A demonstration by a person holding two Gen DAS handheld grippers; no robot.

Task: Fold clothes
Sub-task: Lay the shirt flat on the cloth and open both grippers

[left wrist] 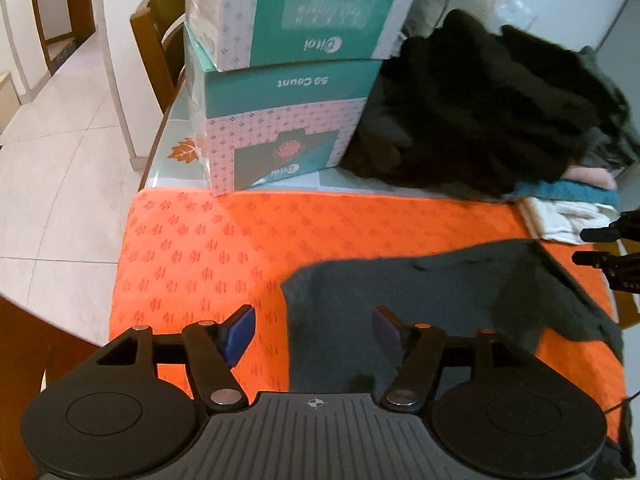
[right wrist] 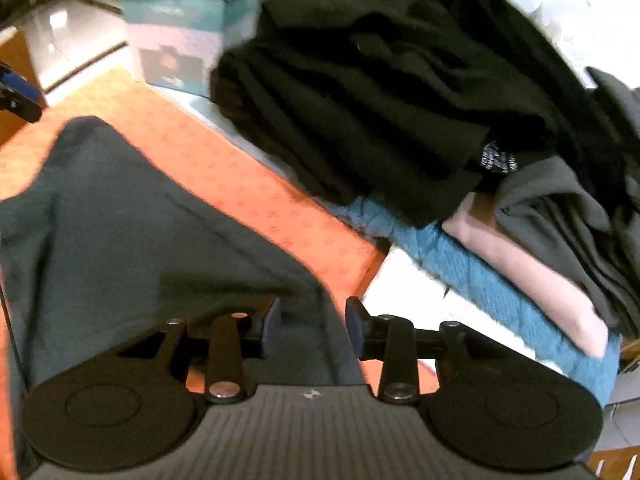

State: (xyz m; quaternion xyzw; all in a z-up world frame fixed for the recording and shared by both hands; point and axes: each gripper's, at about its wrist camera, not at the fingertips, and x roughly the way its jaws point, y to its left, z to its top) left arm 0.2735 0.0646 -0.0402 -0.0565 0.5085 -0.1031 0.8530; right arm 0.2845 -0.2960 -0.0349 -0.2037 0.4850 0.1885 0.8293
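A dark grey garment lies spread on the orange cloth that covers the table. It also shows in the right wrist view. My left gripper is open and empty, hovering over the garment's left edge. My right gripper is open with a narrower gap, over the garment's right edge; nothing is between its pads. The right gripper's fingers show at the right edge of the left wrist view, and a left finger shows at the left edge of the right wrist view.
A heap of black clothes sits at the back on folded grey, pink, teal and white items. Two stacked patterned boxes stand at the back left. A wooden chair is behind the table. Tiled floor lies left.
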